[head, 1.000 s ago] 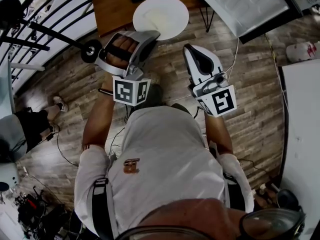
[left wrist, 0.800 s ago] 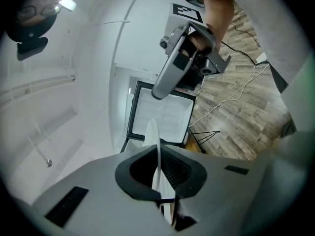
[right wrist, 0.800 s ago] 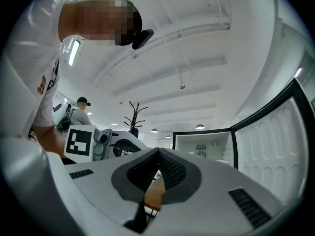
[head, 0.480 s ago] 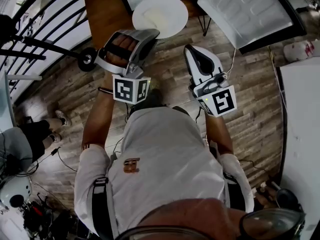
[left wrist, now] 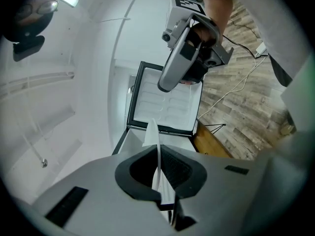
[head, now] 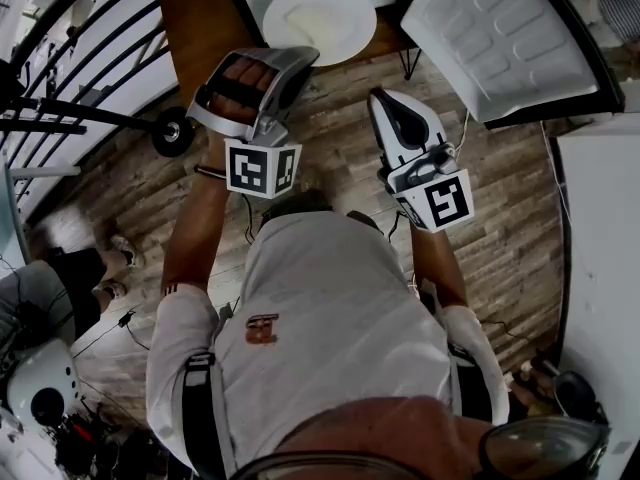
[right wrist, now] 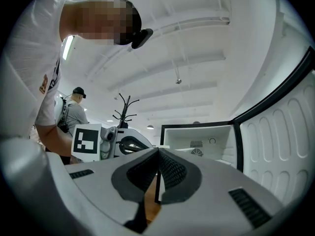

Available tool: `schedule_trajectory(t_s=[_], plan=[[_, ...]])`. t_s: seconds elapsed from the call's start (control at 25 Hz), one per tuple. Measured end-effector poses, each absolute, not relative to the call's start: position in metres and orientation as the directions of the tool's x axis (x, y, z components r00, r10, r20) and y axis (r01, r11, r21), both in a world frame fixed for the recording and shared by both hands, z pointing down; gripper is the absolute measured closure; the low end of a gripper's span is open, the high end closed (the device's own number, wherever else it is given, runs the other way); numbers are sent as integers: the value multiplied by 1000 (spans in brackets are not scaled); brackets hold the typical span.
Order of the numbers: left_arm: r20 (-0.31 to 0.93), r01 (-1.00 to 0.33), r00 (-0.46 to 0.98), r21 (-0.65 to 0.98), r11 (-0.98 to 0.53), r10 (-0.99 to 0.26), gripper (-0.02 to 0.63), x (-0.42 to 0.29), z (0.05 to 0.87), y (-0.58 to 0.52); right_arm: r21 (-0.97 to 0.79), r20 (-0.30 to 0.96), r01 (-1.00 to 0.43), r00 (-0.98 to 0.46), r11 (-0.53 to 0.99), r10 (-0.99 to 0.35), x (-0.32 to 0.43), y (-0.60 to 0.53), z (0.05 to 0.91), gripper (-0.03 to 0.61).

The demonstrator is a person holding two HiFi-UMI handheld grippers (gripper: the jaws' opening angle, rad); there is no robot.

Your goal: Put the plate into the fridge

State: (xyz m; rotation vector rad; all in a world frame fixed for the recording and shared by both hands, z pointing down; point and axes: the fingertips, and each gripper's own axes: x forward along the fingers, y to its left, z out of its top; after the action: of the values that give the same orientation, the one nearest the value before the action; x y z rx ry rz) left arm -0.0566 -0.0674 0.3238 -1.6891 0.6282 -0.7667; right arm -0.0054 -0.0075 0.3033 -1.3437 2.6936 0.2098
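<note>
Dead ahead at twelve o'clock of the left claw (head: 302, 58), which pinches the plate (head: 322, 18) by its rim, stands the open fridge (right wrist: 197, 142).

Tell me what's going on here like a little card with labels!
plate: white, pinched at its rim, not inside the fridge yet
left gripper: shut on plate
right gripper: shut, holding nothing
fridge: open, white inside, straight ahead
door: swung wide to the right
floor: wood planks
</note>
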Motion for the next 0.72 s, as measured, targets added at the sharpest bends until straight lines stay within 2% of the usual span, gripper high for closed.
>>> schedule_trajectory(t_s=[0.4,0.72], plan=[[193,30,684,-971,-237,-704,588,-54,326,-160,70,-171,-828,-559,556,-811,-16,-103,299,546],[185,39,697,-975,-220,-693,588,-64,324,-184,76,-169,-842,-538,533,-826,-27,-123,298,546]])
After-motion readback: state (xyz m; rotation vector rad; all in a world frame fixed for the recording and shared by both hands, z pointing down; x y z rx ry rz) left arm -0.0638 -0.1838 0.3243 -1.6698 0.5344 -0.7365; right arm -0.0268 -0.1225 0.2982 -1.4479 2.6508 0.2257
